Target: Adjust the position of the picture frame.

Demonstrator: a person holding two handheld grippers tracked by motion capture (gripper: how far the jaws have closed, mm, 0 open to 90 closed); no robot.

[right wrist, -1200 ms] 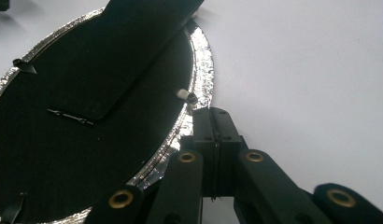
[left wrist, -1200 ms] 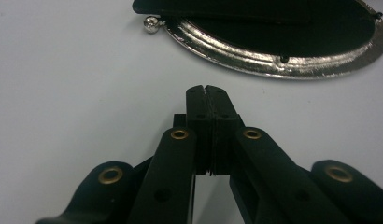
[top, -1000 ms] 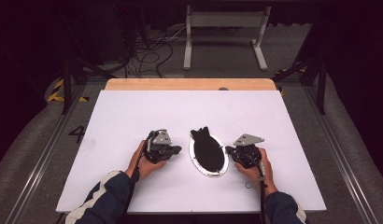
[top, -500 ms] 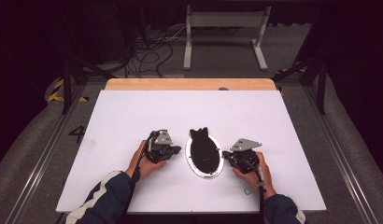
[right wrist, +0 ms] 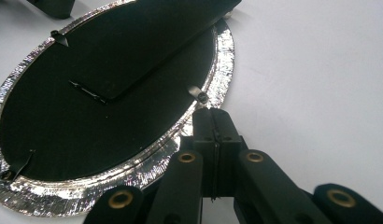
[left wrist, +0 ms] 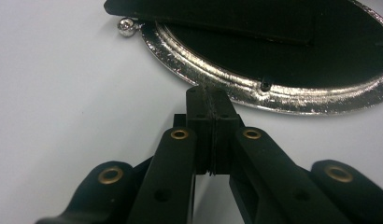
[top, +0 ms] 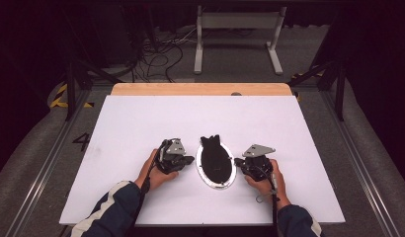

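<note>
Though contact seems unclear, closed jaws flank the oval frame (top: 216,163) rim.

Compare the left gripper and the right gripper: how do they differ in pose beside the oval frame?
The left gripper lies at the oval frame's left rim, pointing right; the right gripper lies at its right rim, pointing left. The left one's grey plate is narrower in the high view. Both are shut, tips by the silver rim.

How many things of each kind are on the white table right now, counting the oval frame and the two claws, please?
Oval silver-rimmed frame with black back: 1
Hand-held claws: 2, the left claw and the right claw, both shut, one at each side of the frame
White table: 1
Total: 4
</note>
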